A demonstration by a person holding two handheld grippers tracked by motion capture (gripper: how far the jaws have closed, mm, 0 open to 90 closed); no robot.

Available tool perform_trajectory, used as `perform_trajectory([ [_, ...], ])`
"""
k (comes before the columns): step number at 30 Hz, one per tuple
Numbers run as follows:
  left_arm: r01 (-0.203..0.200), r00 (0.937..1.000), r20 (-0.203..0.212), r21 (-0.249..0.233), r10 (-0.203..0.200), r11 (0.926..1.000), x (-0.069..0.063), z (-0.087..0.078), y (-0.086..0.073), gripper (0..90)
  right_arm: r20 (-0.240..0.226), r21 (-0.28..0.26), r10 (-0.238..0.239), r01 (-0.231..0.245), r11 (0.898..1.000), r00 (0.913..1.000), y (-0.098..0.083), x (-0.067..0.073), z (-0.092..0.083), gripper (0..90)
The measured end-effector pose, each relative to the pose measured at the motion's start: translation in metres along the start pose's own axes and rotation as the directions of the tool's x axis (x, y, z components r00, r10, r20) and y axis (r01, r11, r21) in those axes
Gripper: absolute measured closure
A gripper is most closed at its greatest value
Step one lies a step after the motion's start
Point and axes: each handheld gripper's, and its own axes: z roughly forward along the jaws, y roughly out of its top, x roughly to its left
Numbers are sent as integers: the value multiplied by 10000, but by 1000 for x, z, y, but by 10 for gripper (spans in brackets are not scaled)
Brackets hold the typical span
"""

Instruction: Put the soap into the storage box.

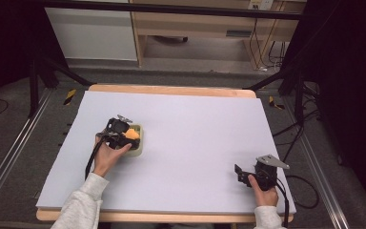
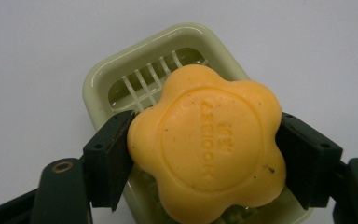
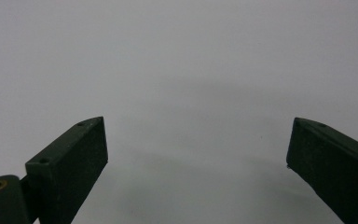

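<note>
A flower-shaped orange soap (image 2: pixel 209 144) sits between the jaws of my left gripper (image 2: pixel 205 156), whose pads press on both its sides. The soap is over a pale green soap dish (image 2: pixel 98 86) with a slatted floor; whether it rests on the slats I cannot tell. In the high view the left gripper (image 1: pixel 126 136) is at the dish (image 1: pixel 137 150) on the left-middle of the table, the soap (image 1: pixel 132 133) showing orange. My right gripper (image 1: pixel 239 172) lies near the front right of the table, and its jaws (image 3: pixel 198 158) stand wide apart over bare mat.
A lavender mat (image 1: pixel 195 129) covers the wooden table (image 1: pixel 171 89). Cables (image 1: pixel 305 191) trail off the right edge. Dark stand legs and metal rails flank the table; a wooden cabinet stands beyond the far edge.
</note>
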Motion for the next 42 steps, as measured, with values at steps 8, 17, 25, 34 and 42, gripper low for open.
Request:
perform_trajectory([
  [8,-51,10000,-46,69,51,10000,-1,0,0,259,1,-1,-16,16,10000,10000,0,0,0,56],
  [17,259,9997,-35,-431,-260,9987,5,-11,2,232,18,4,-15,15,10000,10000,0,0,0,55],
  [25,274,9996,121,-944,-264,9952,4,-23,1,223,47,-27,4,-4,10000,10000,0,0,0,55],
  [34,200,9992,377,-1706,-138,9851,0,-44,-8,223,-26,-20,188,-189,9998,9998,0,0,-1,55],
  [42,116,9992,407,-2181,-28,9759,-6,-49,-22,226,-74,-9,221,-221,9998,9997,0,-1,-1,55],
])
